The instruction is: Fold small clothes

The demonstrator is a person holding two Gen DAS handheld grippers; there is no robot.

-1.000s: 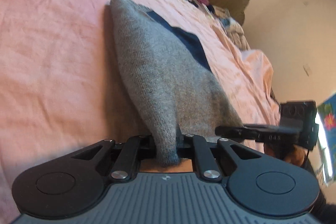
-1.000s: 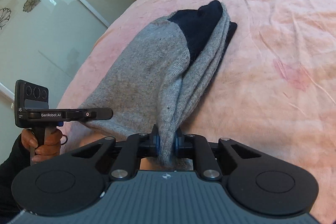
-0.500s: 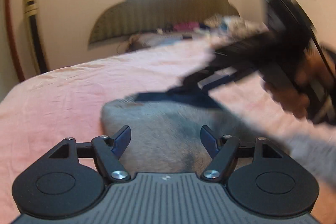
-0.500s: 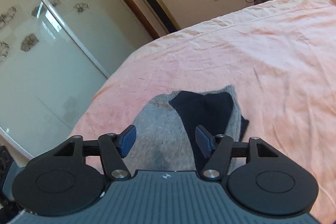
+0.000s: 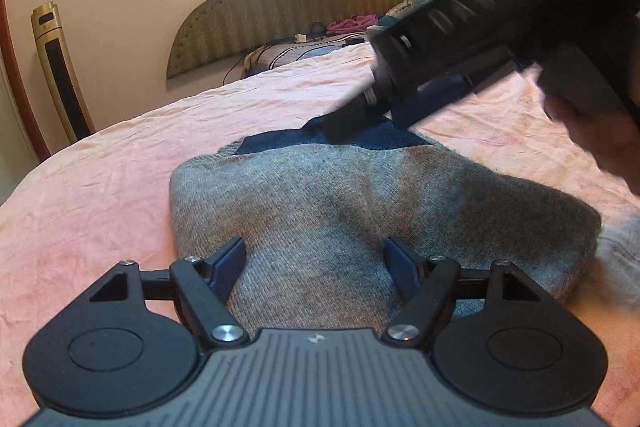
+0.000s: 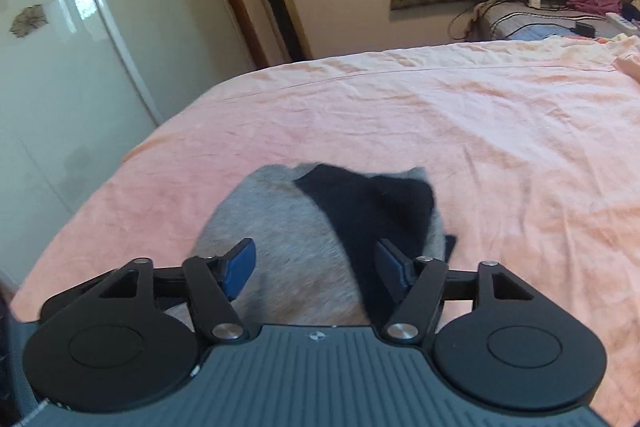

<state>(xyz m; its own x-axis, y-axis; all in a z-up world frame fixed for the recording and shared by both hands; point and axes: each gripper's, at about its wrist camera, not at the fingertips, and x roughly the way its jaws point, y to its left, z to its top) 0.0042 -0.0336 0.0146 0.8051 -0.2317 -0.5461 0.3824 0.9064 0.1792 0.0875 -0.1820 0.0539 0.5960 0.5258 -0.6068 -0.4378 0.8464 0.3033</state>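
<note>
On the pink bed (image 5: 120, 163) both tools have just let go: a second ago each pinched the grey knitted garment (image 5: 340, 211), and now the left tool (image 5: 316, 263) and right tool (image 6: 316, 263) stand wide with nothing pressed between their pads. That fold looks laid down. The garment lies flat on the bed, its dark navy patch (image 6: 384, 207) at the far end, spread under and just ahead of both tools' fingertips.
</note>
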